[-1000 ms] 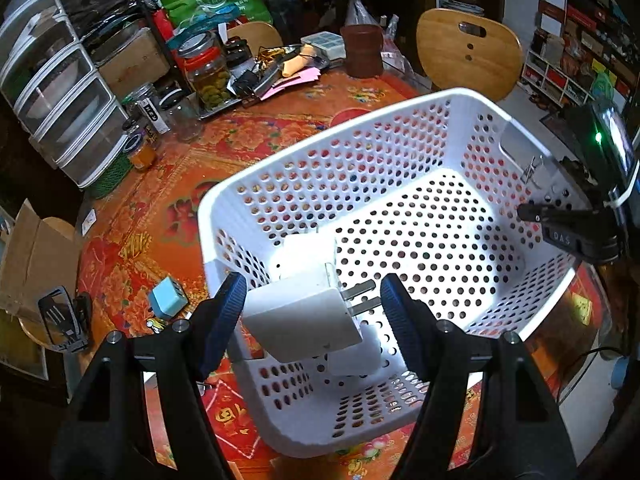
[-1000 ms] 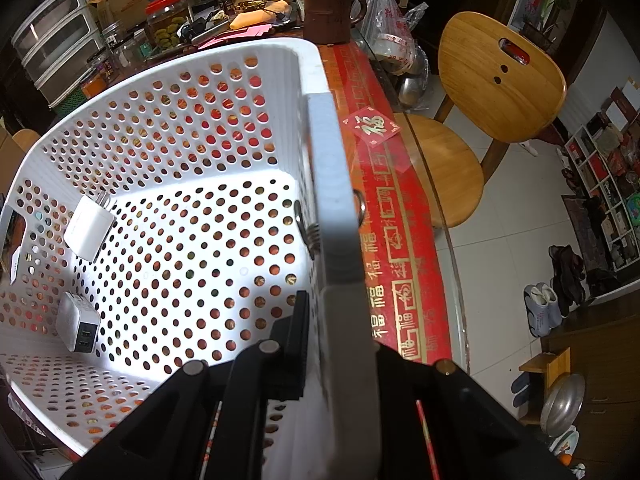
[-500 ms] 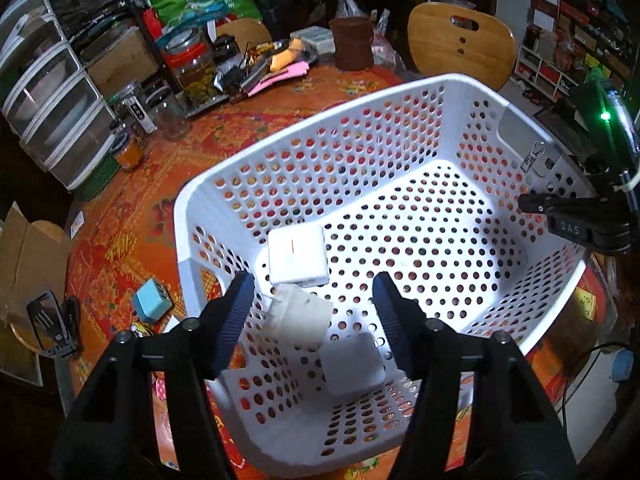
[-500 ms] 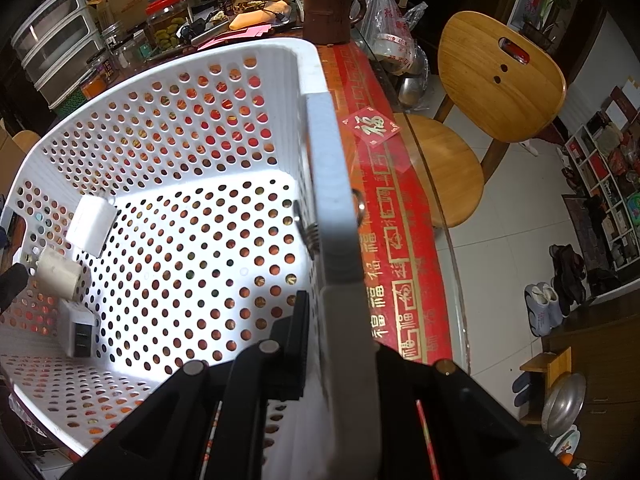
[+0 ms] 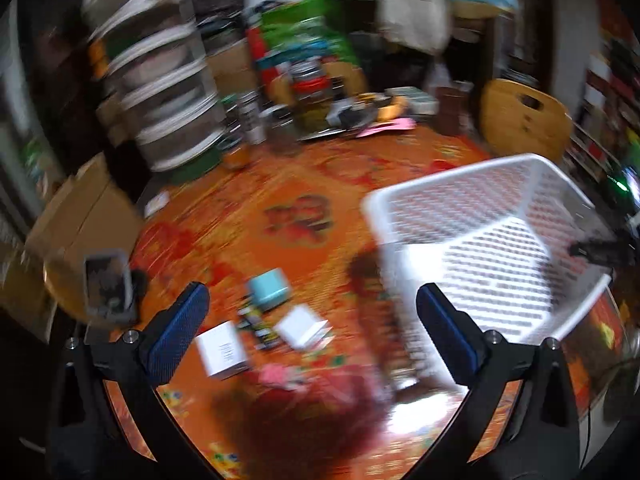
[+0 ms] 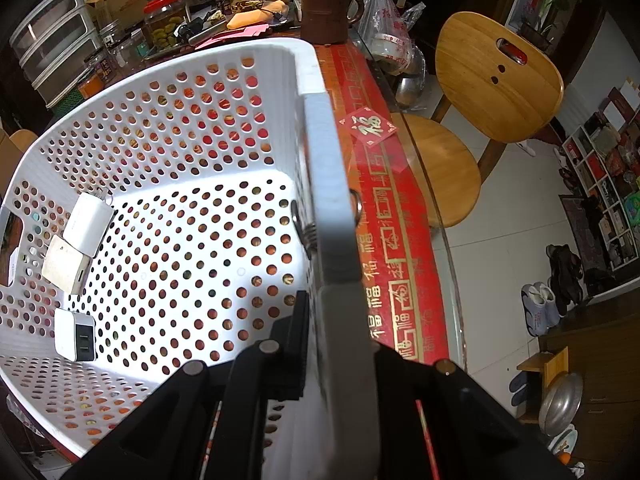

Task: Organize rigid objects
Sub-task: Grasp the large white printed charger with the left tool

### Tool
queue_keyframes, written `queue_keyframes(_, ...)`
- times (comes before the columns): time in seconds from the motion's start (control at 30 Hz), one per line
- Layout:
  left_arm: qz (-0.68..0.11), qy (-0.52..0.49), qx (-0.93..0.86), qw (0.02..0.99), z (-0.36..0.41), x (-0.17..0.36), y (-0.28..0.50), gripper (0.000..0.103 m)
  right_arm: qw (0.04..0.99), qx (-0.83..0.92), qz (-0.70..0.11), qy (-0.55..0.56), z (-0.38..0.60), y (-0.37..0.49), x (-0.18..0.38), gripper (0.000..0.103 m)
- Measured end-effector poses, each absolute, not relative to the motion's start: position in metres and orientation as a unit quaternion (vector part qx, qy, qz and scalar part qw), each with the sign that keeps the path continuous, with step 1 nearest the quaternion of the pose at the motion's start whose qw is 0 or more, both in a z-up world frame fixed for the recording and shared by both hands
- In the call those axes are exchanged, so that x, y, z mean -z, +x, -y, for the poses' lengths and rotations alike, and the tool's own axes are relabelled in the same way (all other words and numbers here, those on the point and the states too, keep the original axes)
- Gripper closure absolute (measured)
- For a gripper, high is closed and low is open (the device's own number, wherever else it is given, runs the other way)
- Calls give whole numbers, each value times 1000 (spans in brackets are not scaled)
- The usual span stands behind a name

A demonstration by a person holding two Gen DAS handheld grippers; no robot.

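The left tongs (image 5: 312,312), their jaws just opened wide and empty, hang over the desk (image 5: 248,200); a white charger box (image 5: 222,350) lies just beside their left finger, a second (image 5: 302,326) between them. The right tongs (image 6: 336,320) stay clenched on the basket rim (image 6: 324,184), three chargers (image 6: 90,222) inside.

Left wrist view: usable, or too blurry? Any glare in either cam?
Left wrist view: heavy motion smear over the table and white basket; only the open left claw is crisp. Right wrist view: sharp, strong fisheye bend, bright washout on the basket floor.
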State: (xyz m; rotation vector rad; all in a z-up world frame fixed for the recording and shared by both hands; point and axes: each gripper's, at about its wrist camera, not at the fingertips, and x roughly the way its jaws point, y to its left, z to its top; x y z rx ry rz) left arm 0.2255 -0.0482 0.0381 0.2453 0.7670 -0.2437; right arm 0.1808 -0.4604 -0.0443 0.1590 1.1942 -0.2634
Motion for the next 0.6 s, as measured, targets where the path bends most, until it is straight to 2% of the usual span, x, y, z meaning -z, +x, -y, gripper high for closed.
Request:
queue_keyframes(0.1, -421, 106, 62, 899, -2, -4, 256, 2, 816, 124, -560, 75, 461, 180, 44, 95)
queue_keyframes(0.17, -459, 98, 42, 882, -28, 26, 275, 7, 816, 123, -559, 77, 461, 180, 44, 95)
queue_keyframes(0.23, -487, 100, 24, 867, -43, 51, 287, 16, 817, 121, -559, 79, 461, 180, 43, 95)
queue_keyframes(0.6, -544, 55, 6, 837, -68, 122, 317, 17, 817, 125, -558, 77, 460, 180, 42, 95)
